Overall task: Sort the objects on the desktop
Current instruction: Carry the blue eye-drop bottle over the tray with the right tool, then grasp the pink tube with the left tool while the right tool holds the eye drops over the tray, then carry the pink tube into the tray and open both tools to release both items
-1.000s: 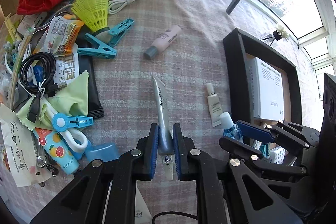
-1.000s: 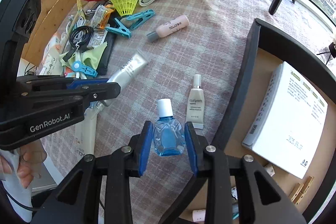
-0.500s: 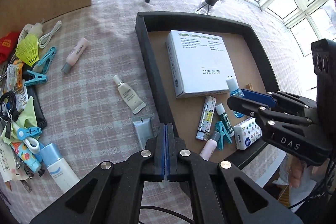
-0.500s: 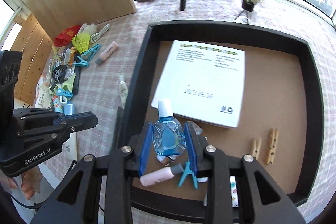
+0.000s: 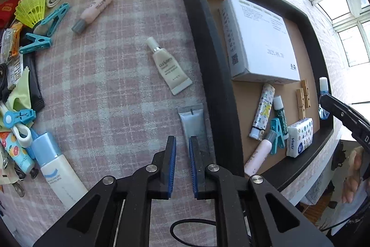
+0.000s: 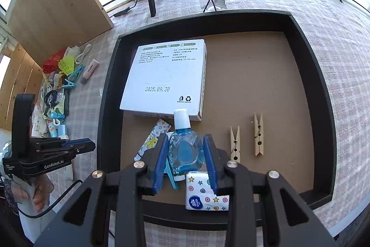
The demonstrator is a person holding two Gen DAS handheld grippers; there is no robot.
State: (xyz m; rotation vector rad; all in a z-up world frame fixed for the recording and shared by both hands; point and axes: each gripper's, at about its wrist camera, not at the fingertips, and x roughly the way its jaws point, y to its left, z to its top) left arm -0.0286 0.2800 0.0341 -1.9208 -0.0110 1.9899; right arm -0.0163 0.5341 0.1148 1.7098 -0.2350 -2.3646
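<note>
- Desk: covered with a pink-and-white checked cloth. Loose clutter is heaped along its far left edge.
- Black tray: sits on the desk to the right of the clutter. It has a brown floor and a raised rim.
- White box: lies flat in the tray's back left part, printed side up.
- Right tool: we see it poised over the front of the tray. Its blue pads are clamped on the flanks of the blue eye-drop bottle, white cap pointing away. The bottle is held above the tray floor, over the small items there.
- Left tool: it is over the cloth just left of the tray wall. The jaws have just been opening and now stand a narrow gap apart, with only cloth showing between the pads.
- Silver-blue tube: lies on the desk close beside the tray's outer wall, crimped end away from us. Its near end is hidden behind the left tool's right finger.
- Cream tube: lies on the cloth beyond the silver-blue tube, apart from it.
- Tissue packet: rests against the tray's front wall.
- Two wooden clothes pegs: lie side by side on the tray floor, right of the bottle.
</note>
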